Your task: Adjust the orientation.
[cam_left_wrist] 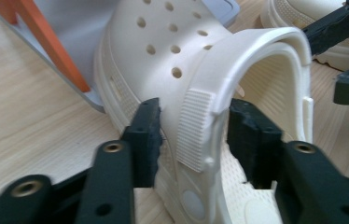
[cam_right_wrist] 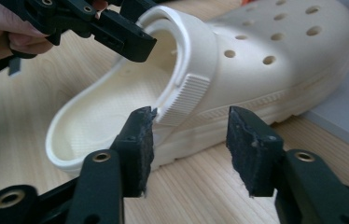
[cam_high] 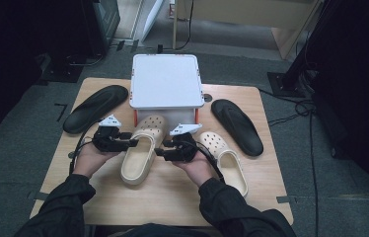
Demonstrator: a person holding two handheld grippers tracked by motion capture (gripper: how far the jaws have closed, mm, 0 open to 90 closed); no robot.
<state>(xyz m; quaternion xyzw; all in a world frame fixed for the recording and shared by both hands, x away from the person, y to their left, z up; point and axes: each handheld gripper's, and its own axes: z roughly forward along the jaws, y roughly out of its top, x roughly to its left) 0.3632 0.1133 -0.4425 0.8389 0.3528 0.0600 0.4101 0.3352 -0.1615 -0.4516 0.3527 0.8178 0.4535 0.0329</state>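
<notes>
A cream clog [cam_high: 143, 148] lies mid-table, its toe under the white stand. My left gripper [cam_high: 134, 143] is at its left side and my right gripper [cam_high: 159, 149] at its right side, both near the heel strap. In the left gripper view my left gripper [cam_left_wrist: 193, 135] stands open, one jaw outside the clog [cam_left_wrist: 172, 42] and one inside, with the ribbed strap end [cam_left_wrist: 196, 126] between them and a gap at the pads. In the right gripper view my right gripper [cam_right_wrist: 189, 140] is open just short of the clog's [cam_right_wrist: 266, 60] side by the other strap end [cam_right_wrist: 184, 100].
A second cream clog [cam_high: 224, 158] lies right of my right hand. Black flip-flops lie at the far left [cam_high: 96, 106] and far right [cam_high: 237, 126]. A white stand [cam_high: 165, 81] on orange legs is at the table's [cam_high: 172, 197] back edge.
</notes>
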